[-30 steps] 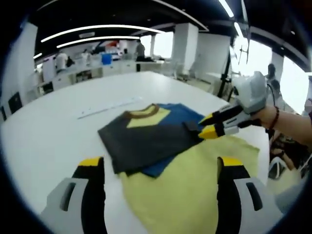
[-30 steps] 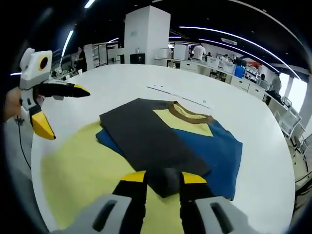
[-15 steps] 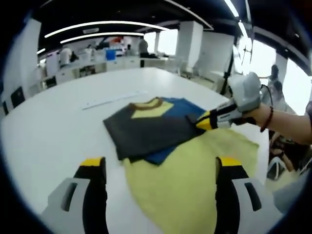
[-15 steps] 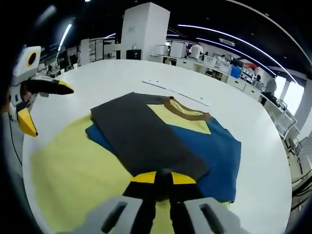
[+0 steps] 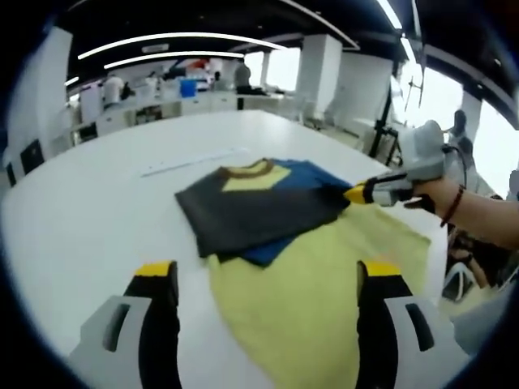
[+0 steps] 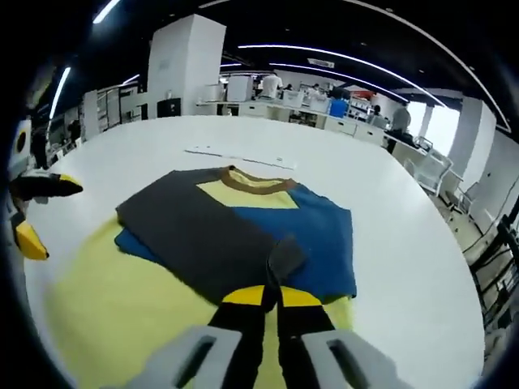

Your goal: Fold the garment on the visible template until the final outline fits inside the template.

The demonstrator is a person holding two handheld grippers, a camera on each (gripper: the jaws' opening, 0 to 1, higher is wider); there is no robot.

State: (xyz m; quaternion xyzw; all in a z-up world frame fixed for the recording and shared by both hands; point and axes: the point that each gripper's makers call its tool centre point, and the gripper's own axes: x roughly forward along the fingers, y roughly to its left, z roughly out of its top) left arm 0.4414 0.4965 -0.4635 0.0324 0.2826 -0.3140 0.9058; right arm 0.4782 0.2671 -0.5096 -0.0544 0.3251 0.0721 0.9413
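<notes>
One fold in: garment (image 6: 243,231) at frame centre on yellow template (image 5: 324,292), table (image 5: 73,219). Right gripper (image 6: 271,296) clamped on dark sleeve edge; left gripper (image 5: 263,279) open, empty. Outline not yet inside template.

Bright, even light from ceiling strips (image 5: 162,40); window glare; fisheye edges bent, perhaps slightly soft.

1. White round counter (image 5: 73,219), broad and bare along its near edge.
2. Long pale strip (image 5: 193,161) lying flat on counter, beyond the fabrics.
3. White pillar (image 6: 184,65) behind.
4. Distant desks with people (image 6: 272,83); blue bin (image 5: 188,87).
</notes>
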